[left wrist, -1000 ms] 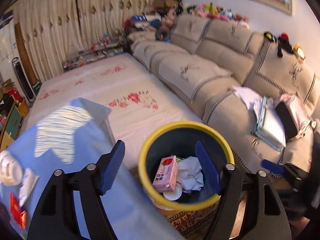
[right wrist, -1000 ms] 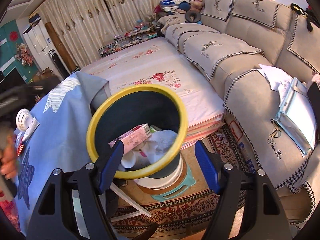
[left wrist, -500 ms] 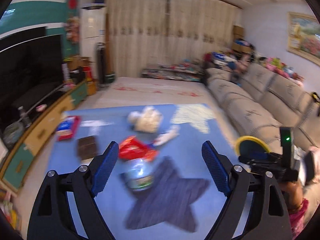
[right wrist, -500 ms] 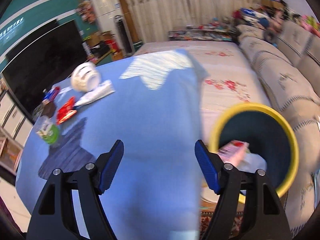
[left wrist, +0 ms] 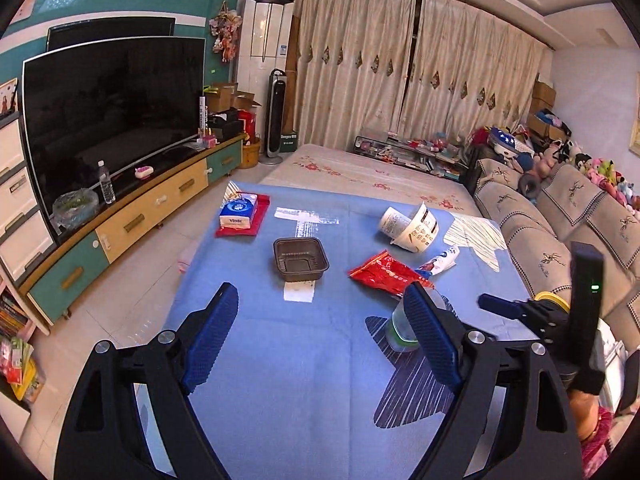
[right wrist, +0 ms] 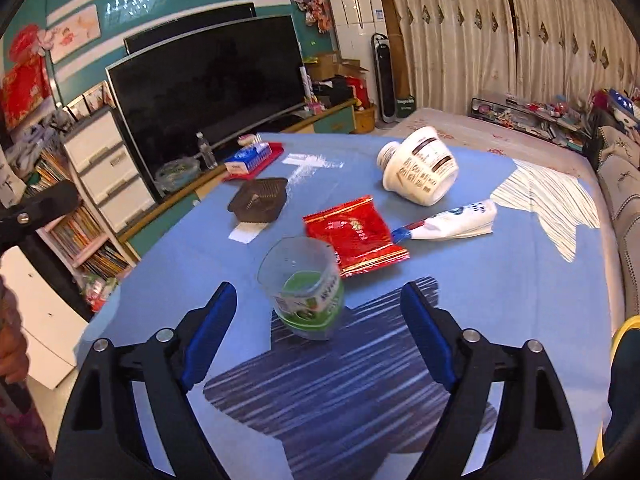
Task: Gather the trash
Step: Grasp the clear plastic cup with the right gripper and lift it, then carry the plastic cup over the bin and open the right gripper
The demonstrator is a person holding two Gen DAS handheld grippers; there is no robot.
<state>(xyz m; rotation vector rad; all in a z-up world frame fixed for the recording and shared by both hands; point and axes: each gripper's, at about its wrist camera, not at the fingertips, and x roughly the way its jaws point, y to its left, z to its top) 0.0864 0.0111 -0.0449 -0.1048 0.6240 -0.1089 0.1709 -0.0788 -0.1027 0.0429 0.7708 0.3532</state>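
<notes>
The trash still to be collected is spread over the blue-clothed table (right wrist: 520, 264): a clear plastic cup with a green label (right wrist: 306, 296) stands upright toward the near edge, a red snack wrapper (right wrist: 354, 236) lies just beyond it, a squeezed tube (right wrist: 452, 220) and a tipped white paper bowl (right wrist: 420, 172) lie toward the far right corner, and a dark plastic tray (right wrist: 260, 200) sits near the middle toward the left edge. A tissue pack on a red cloth (left wrist: 240, 212) is seen at the far left corner. The yellow-rimmed bin (right wrist: 620, 344), a second ago filling both views with a pink carton and tissues inside it, is now reduced to a sliver past the right edge of the table; both cameras have been swung back to the table. The right hand-held gripper (right wrist: 320, 332) has just been opening and is spread with nothing between its pads, the cup lying just ahead of the gap. The left hand-held gripper (left wrist: 320, 340) is likewise spread and empty, having widened during the swing. A drop-off appears finished, and the cup is judged the likeliest next pick.
</notes>
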